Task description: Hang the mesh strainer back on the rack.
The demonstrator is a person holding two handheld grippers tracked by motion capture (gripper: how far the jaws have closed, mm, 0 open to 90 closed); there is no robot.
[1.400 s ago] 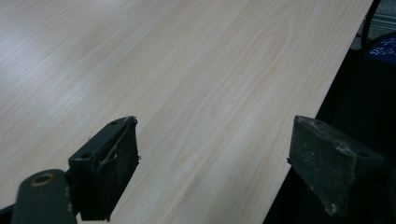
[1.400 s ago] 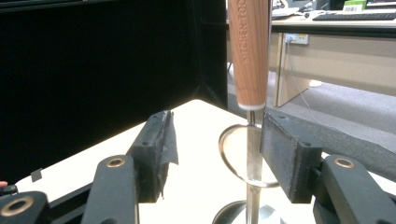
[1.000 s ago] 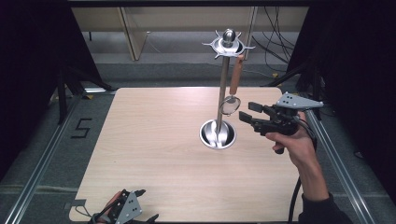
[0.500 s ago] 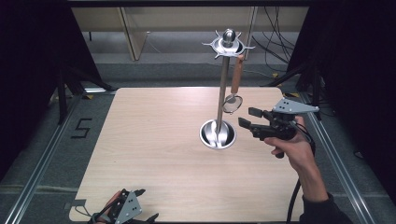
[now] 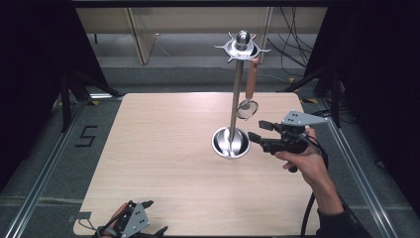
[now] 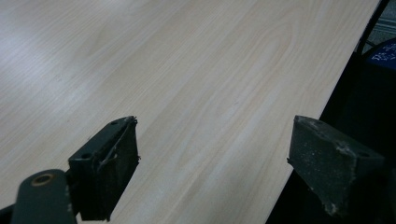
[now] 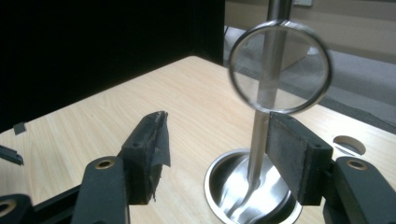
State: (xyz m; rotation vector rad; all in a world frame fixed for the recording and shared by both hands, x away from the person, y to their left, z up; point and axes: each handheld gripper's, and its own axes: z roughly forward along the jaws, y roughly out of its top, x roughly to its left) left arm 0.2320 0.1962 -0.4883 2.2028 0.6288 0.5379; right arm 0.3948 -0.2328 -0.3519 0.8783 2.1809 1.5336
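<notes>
A steel utensil stand (image 5: pixel 236 94) rises from a round dish base (image 5: pixel 231 143) right of the table's middle. From its star-shaped top (image 5: pixel 241 48) hangs a small mesh strainer (image 5: pixel 247 108) with a wooden handle (image 5: pixel 251 79). My right gripper (image 5: pixel 258 132) is held open just right of the base, with nothing between its jaws. In the right gripper view the strainer's ring (image 7: pixel 279 67) hangs ahead, in front of the pole (image 7: pixel 262 116), above the right gripper (image 7: pixel 217 144). My left gripper (image 5: pixel 143 225) lies open at the table's front edge; its fingers (image 6: pixel 109 161) frame bare wood.
The wooden table (image 5: pixel 163 144) is bare on its left half. Dark curtains flank both sides. Metal rails (image 5: pixel 44 173) run along the table, with a floor mark "5" (image 5: pixel 85 136) at the left. Cables (image 5: pixel 292 44) lie behind the stand.
My right gripper has drawn back from the stand toward the near right, and sits lower. The strainer stays hanging on the stand. The left gripper has not moved.
</notes>
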